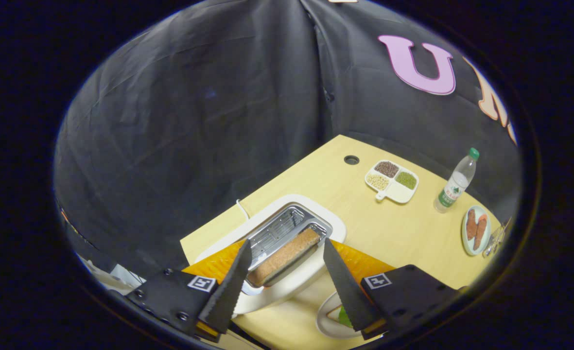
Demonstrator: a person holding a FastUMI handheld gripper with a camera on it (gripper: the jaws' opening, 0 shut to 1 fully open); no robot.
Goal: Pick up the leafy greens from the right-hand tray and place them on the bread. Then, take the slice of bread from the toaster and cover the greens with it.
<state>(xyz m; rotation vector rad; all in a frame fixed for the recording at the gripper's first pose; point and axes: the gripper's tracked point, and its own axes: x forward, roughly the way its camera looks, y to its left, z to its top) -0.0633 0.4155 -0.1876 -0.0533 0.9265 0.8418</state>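
Note:
The white toaster (316, 214) stands on the wooden table just ahead of my fingers, seen from above. A brown slice of bread (284, 256) stands in its nearer slot; the farther slot (279, 228) is bare metal. My gripper (287, 250) hovers above the toaster, open, one finger on each side of the bread slice and apart from it. Under the right finger a white plate (326, 318) shows a bit of green leaf (344, 317), mostly hidden by the finger.
Beyond the toaster lie a white divided dish (397, 193) with beans and seeds, a plastic water bottle (456, 182), and a plate with reddish-brown pieces (466, 233). A round cable hole (351, 159) is near the table's far edge. The toaster's cord (242, 208) trails left.

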